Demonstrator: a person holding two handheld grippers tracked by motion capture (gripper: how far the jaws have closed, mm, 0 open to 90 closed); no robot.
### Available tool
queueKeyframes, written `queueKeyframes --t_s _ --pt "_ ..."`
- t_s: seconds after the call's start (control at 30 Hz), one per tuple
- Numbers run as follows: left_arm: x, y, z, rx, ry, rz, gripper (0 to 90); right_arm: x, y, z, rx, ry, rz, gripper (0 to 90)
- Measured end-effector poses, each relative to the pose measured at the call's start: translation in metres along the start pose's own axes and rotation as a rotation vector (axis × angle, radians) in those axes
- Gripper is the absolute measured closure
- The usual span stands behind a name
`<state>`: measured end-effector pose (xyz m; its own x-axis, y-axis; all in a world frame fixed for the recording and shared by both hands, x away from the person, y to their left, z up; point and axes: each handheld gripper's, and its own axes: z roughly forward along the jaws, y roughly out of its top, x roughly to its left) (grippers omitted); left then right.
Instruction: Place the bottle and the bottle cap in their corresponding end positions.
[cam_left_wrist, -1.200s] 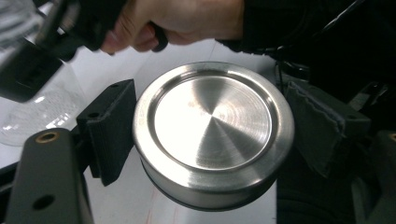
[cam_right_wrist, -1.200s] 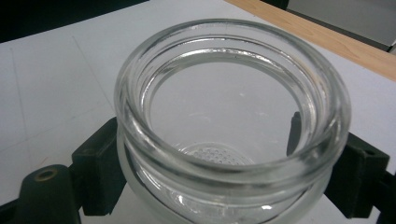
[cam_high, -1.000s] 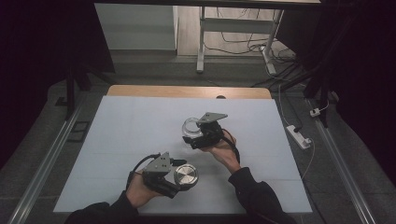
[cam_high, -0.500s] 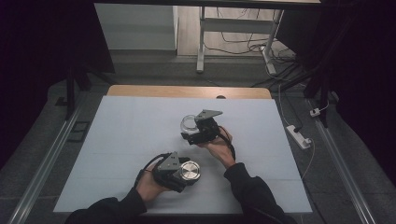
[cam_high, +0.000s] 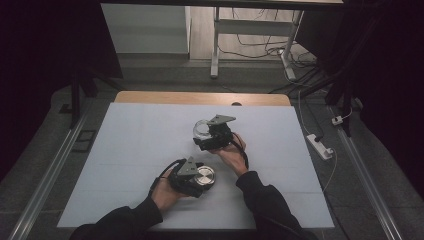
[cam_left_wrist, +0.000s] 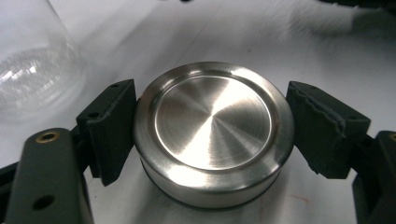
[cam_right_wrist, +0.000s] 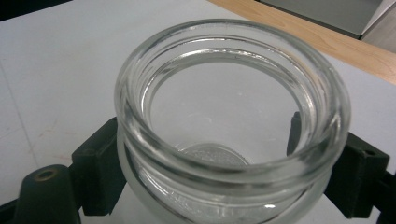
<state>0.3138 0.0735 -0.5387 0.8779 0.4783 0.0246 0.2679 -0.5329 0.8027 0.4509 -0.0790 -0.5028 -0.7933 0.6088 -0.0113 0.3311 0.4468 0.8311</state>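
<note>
Left gripper (cam_high: 200, 176) clamped on a round steel lid (cam_left_wrist: 212, 128), one pad against each side; lid sits low over the white table (cam_high: 125, 150), near the front edge. Contact with the surface looks likely but is hard to tell. Right gripper (cam_high: 202, 134) pinches an open, empty glass jar (cam_right_wrist: 231, 116) just below its thick rim, toward mid-table. Jar and lid near, apart.

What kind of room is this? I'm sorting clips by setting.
Probably a lab or recording workspace, not a home: a table under a plain white mat, loose cables and a power strip on the floor, and floor rails beside the table.
</note>
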Motion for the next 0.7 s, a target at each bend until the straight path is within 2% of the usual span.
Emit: queueKeyframes --t_s 0.13,0.3,0.37,0.53,0.7 --pt "-0.001 0.001 0.004 0.053 0.006 0.003 20.7 0.000 -0.004 0.006 0.020 -0.017 -0.025 15.0" --pt "0.000 0.002 0.007 0.123 0.001 0.003 20.5 0.000 -0.006 0.006 0.005 -0.017 -0.031 14.7" --pt "0.003 0.002 0.008 0.129 -0.012 -0.022 20.3 -0.001 -0.006 0.006 0.014 -0.014 -0.026 14.4" --pt "0.002 0.002 0.007 0.119 -0.002 -0.035 17.8 0.001 -0.003 0.005 0.042 -0.001 -0.029 9.7" --pt "0.010 0.000 -0.001 0.098 -0.048 -0.110 10.8 0.001 -0.003 0.002 0.053 0.011 -0.029 3.9"
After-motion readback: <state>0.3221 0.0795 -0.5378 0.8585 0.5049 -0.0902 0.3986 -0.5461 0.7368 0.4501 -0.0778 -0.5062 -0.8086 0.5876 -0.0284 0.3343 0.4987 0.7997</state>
